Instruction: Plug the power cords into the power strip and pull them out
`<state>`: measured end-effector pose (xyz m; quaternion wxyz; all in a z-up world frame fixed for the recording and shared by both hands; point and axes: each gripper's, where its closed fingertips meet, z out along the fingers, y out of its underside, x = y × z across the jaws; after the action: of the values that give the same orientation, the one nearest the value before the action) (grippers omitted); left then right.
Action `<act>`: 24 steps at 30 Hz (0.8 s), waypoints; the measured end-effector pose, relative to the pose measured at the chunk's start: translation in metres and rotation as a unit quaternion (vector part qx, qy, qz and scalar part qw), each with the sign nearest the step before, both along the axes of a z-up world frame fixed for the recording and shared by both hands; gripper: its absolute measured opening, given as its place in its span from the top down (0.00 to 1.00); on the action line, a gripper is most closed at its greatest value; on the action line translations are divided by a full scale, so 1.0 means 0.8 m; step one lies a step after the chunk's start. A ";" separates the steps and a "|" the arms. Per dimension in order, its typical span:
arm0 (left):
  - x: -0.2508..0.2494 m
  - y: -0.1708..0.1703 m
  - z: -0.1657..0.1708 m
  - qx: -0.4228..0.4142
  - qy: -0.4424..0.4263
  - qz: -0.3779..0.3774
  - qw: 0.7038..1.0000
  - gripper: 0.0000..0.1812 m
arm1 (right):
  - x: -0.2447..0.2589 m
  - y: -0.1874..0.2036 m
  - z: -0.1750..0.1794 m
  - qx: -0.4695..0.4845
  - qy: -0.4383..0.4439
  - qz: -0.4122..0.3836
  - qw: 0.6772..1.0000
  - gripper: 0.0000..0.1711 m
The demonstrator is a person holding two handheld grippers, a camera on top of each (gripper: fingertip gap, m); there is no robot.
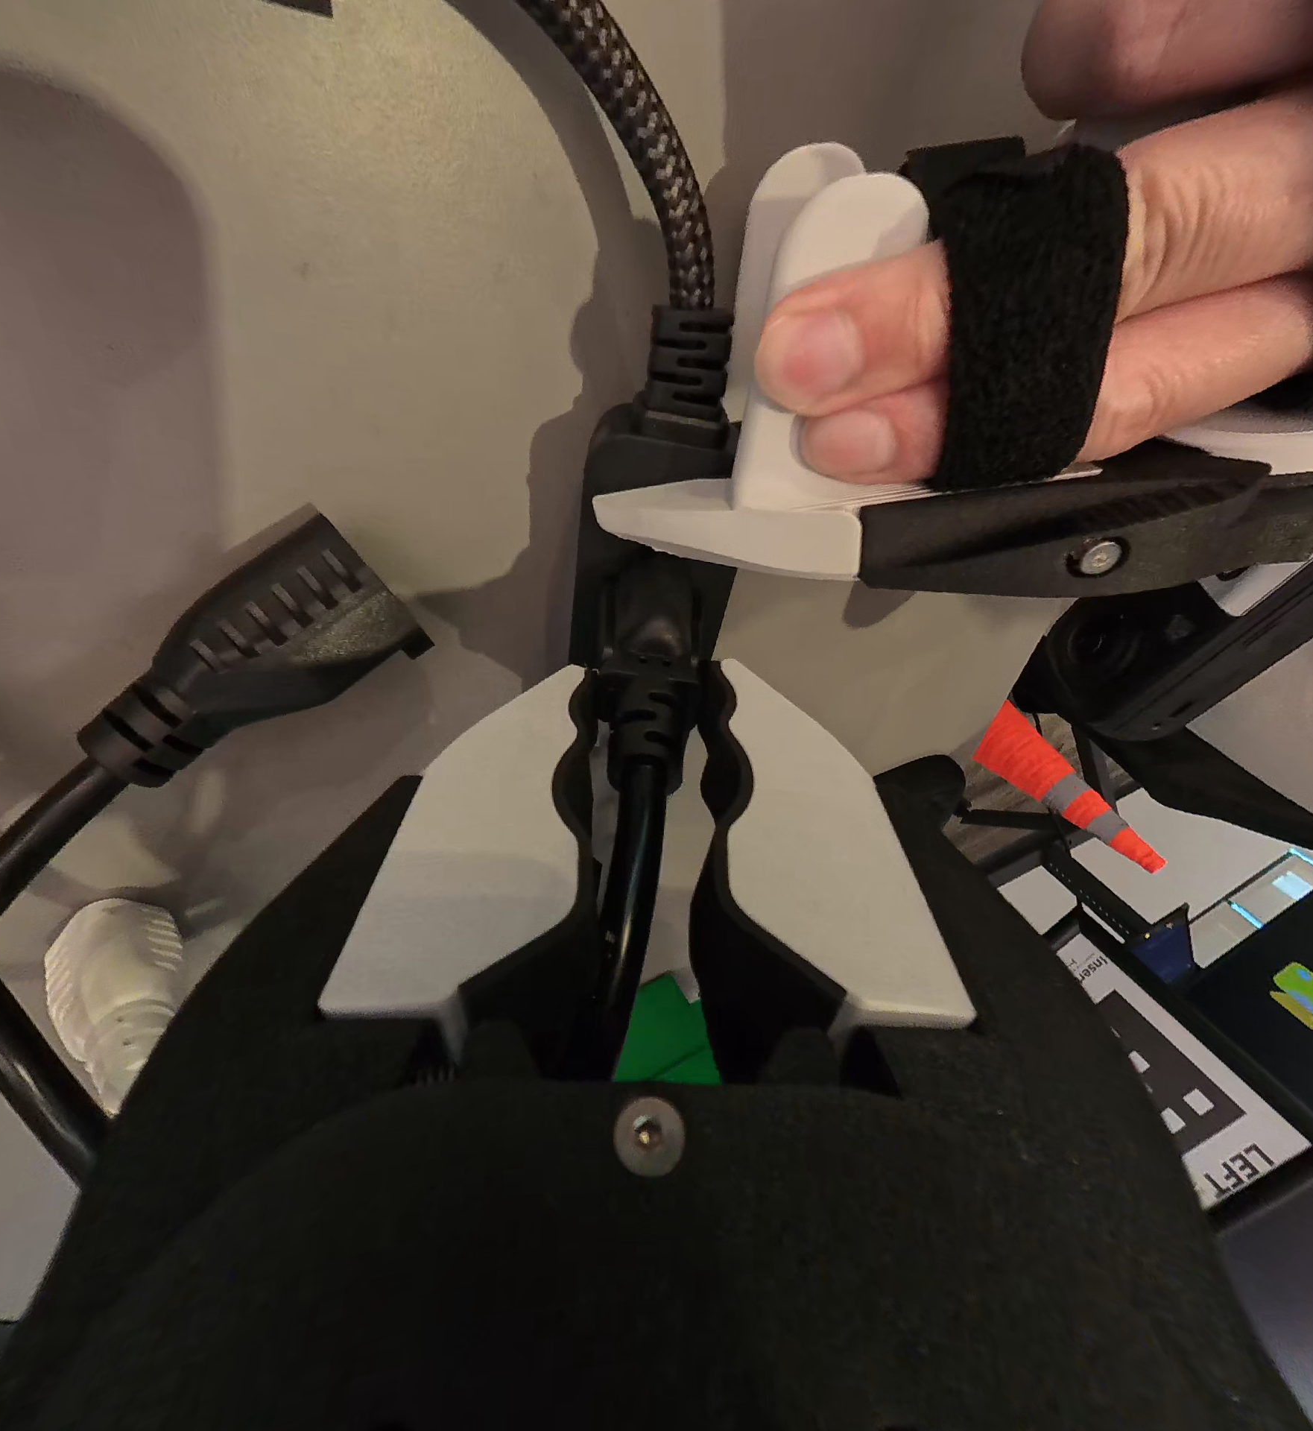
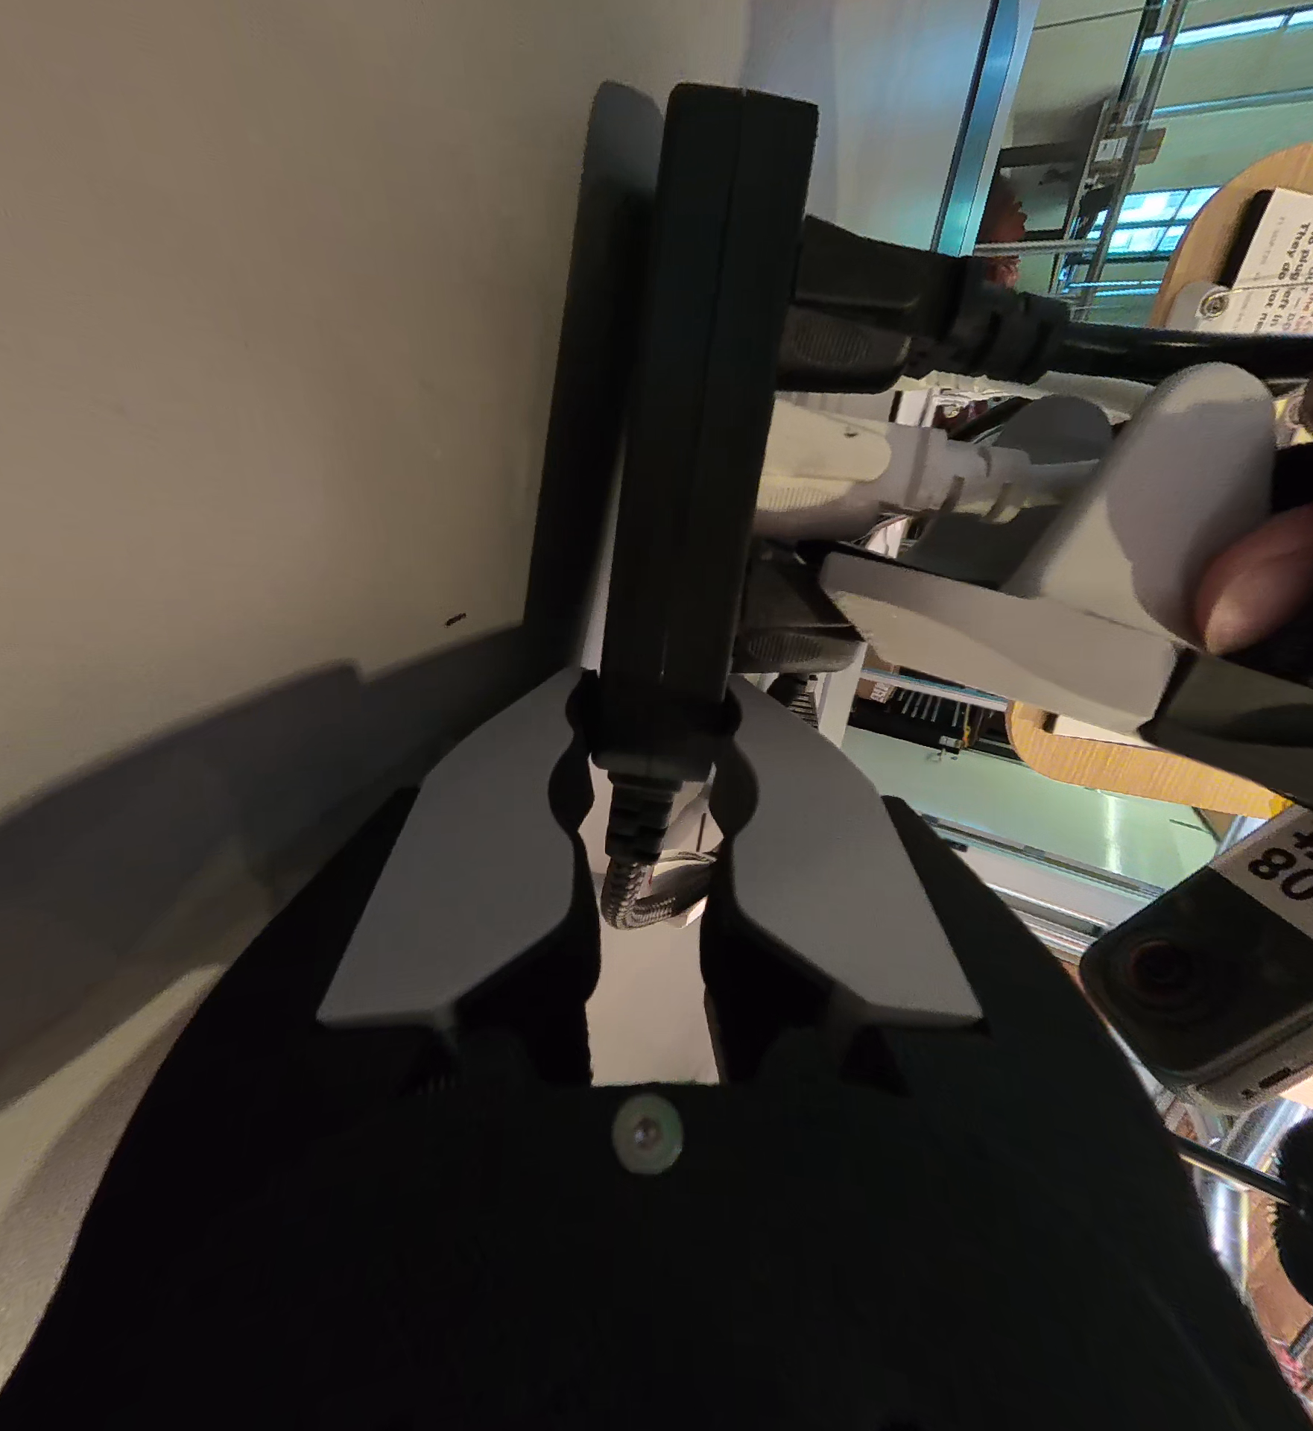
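Left gripper [image 1: 647, 681] and right gripper [image 2: 652, 708] both clamped tight; right hand [image 1: 1064, 310] strapped in

Black power strip with three plugs seated along it, on a pale desk.

The power strip [image 2: 707, 387] is a long, narrow black bar, seen edge-on in the right wrist view; its braided cord [image 1: 638, 155] leaves one end through a ribbed black collar and curves away. A black plug [image 2: 855, 325] sits in the socket face near the far end, its thick black cord running off to the side. Just beside it a white plug [image 2: 831, 472] is also seated. A third black plug [image 1: 649, 619] stands in the socket nearest the braided cord's end, its glossy black cord [image 1: 630, 890] trailing straight back from it.
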<state>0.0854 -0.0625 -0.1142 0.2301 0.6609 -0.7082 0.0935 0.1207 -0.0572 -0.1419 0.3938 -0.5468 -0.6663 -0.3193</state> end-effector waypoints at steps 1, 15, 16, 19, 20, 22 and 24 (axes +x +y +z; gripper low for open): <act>0.000 0.000 0.000 0.000 -0.002 -0.002 1.000 0.86 | 0.000 0.000 0.000 0.000 0.000 0.000 1.000 0.84; -0.001 0.002 0.001 -0.005 -0.005 -0.007 1.000 0.86 | -0.001 -0.001 0.001 0.004 0.004 -0.003 1.000 0.83; 0.000 0.002 0.001 -0.005 -0.005 -0.007 1.000 0.86 | -0.001 -0.001 0.001 0.004 0.006 -0.002 1.000 0.83; 0.000 0.000 0.001 -0.010 0.014 0.014 1.000 0.86 | -0.002 -0.001 0.001 -0.002 0.028 0.000 1.000 0.83; 0.000 -0.001 0.001 -0.009 0.015 0.014 1.000 0.86 | -0.003 -0.001 0.001 0.000 0.032 0.004 0.999 0.83; 0.000 -0.002 0.001 -0.007 0.005 0.005 1.000 0.85 | -0.003 -0.001 0.001 0.001 0.031 0.003 1.000 0.83; 0.008 -0.003 0.008 -0.010 -0.027 0.008 1.000 0.82 | -0.003 -0.001 0.002 0.007 0.027 -0.004 1.000 0.83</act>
<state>0.0917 -0.0649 -0.1080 0.2170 0.6614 -0.7078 0.1201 0.1187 -0.0583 -0.1404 0.4143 -0.5547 -0.6513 -0.3107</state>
